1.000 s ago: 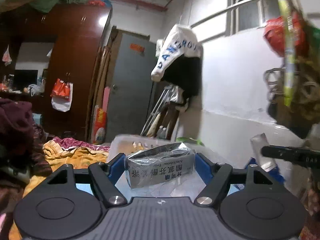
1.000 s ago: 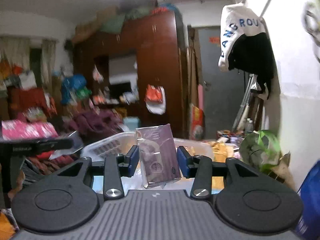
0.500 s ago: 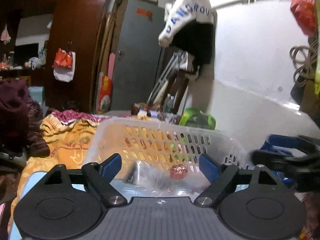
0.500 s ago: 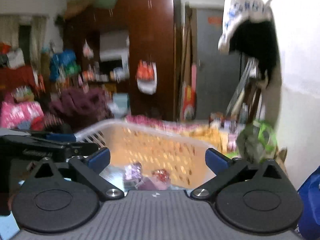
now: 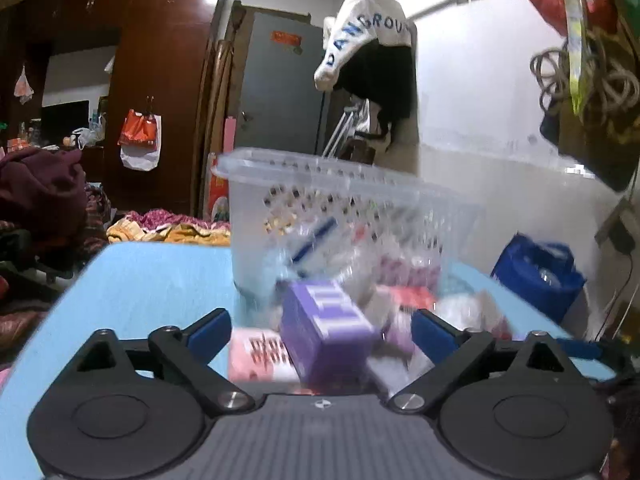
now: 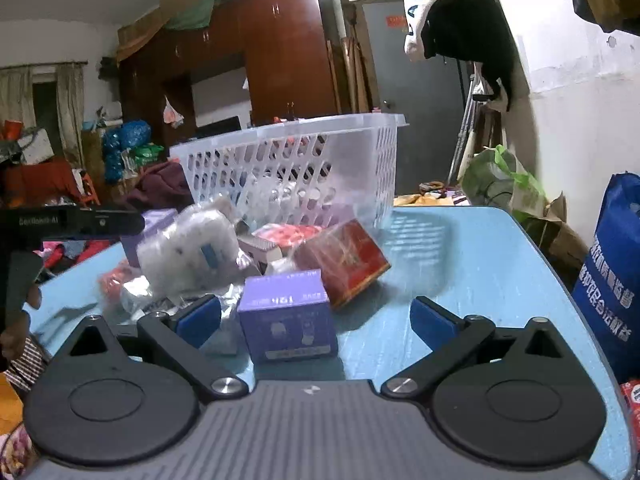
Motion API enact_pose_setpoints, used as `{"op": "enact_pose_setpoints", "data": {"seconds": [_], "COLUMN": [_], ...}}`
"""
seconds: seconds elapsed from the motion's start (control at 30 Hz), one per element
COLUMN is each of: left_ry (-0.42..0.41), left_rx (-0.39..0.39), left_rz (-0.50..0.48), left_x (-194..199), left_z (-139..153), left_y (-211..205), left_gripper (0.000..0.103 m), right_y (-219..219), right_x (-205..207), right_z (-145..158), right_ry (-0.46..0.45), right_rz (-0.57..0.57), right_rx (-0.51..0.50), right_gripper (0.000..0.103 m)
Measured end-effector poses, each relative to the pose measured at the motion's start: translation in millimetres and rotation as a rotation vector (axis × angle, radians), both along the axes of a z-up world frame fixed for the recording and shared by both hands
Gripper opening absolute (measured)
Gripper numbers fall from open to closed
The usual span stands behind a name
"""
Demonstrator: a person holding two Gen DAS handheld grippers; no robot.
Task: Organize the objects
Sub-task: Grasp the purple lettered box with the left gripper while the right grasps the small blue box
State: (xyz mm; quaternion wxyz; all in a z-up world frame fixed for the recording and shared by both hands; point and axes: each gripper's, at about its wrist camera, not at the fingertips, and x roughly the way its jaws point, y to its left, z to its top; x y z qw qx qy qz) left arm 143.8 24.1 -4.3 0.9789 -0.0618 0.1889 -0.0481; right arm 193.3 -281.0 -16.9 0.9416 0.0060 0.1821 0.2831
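Note:
A clear perforated basket stands on the blue table with packets inside. A heap of loose items lies in front of it. My left gripper hangs low over the table with its jaws opening. A tilted purple box lies between its fingers, untouched by the pads, beside a pink box. My right gripper is open wide around another purple box, pads clear of it. A red box and a white bagged item lie just beyond.
A blue bag stands at the table's right edge, and a green bag lies behind it. A person's hand holds the other gripper's black body at the left. Clothes and a dark wardrobe fill the room behind.
Left gripper let go of a silver-wrapped box and right gripper released a purple packet over the basket. Both then dropped to table level in front of the basket, jaws wide.

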Motion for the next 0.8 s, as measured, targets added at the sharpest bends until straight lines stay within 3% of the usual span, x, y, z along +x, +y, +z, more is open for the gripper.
{"op": "enact_pose_setpoints", "data": {"seconds": [0.13,0.3,0.4,0.57,0.67,0.8], "left_ry": [0.008,0.023,0.019,-0.060,-0.096,-0.112], "left_rx": [0.037,0.034,0.048,0.067,0.036,0.039], "left_rz": [0.015,0.014,0.017,0.044,0.037,0.042], "left_x": [7,10,9,-6,-14,-18], "left_z": [-6,-13,-15,-17,-17,-18], "left_y": [-5,-3,-5,-5,-1,0], "left_gripper": [0.088,0.074,0.051,0.046,0.046,0.046], "right_y": [8,6,2,-6,-11,-14], "right_x": [0,-11,-17,-23,-25,-25], "right_z": [1,-7,-6,-3,1,2], "right_ry": [-0.039,-0.043,-0.052,-0.082,-0.094,-0.098], "right_rz": [0.011,0.039,0.044,0.009,-0.003,-0.012], "right_rx": [-0.030,-0.032,-0.019,-0.012,0.005,0.013], "right_gripper": [0.087,0.056,0.054,0.054,0.054,0.054]}}
